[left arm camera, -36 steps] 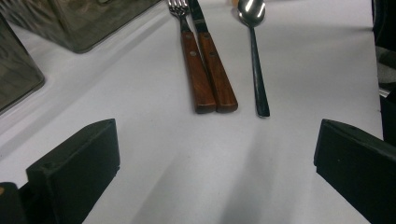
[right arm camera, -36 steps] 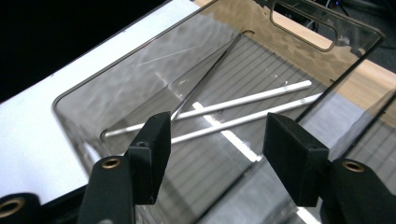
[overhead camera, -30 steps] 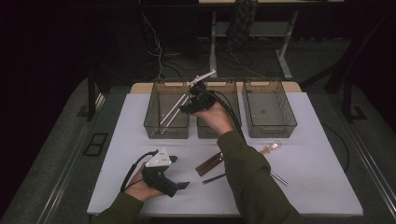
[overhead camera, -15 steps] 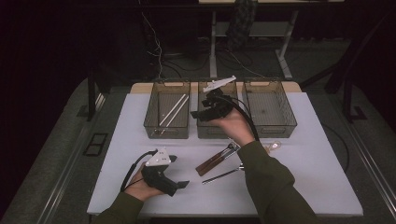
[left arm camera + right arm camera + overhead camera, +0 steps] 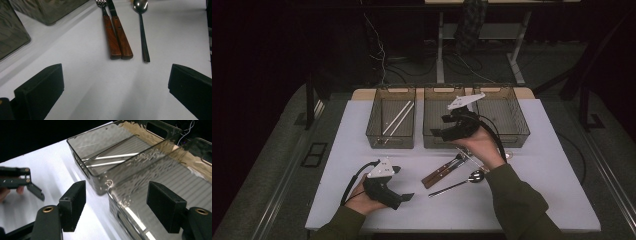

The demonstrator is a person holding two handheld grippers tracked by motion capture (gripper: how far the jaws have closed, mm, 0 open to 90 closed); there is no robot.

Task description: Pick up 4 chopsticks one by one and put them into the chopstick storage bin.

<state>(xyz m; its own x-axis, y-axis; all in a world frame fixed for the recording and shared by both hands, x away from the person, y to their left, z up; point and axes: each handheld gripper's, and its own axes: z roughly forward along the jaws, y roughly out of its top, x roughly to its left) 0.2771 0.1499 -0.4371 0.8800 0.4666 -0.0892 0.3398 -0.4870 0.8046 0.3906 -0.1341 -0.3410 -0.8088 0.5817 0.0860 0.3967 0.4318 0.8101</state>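
Observation:
My right gripper [image 5: 438, 134] hovers over the front of the middle smoky plastic bin [image 5: 438, 95], open with nothing between its fingers. In the right gripper view its jaws [image 5: 117, 205] straddle that bin's near corner [image 5: 112, 192]. The left bin [image 5: 374, 131] holds two metal sticks [image 5: 398, 119], which lie inside it in the right gripper view [image 5: 112, 160]. My left gripper [image 5: 402, 184] rests on the table at the front left, open and empty [image 5: 115, 85]. Ahead of it lie a wooden-handled fork [image 5: 110, 37] and knife [image 5: 122, 37] and a spoon [image 5: 142, 30].
A third bin [image 5: 512, 117] stands empty at the back right. The white table [image 5: 552, 200] has free room at its left and right sides. The fork and knife [image 5: 443, 171] and the spoon [image 5: 459, 183] lie mid-table. Cables and a desk frame [image 5: 441, 60] stand behind.
My right gripper has travelled to the right from above the left bin to the front of the middle bin. The left gripper has stayed where it was.

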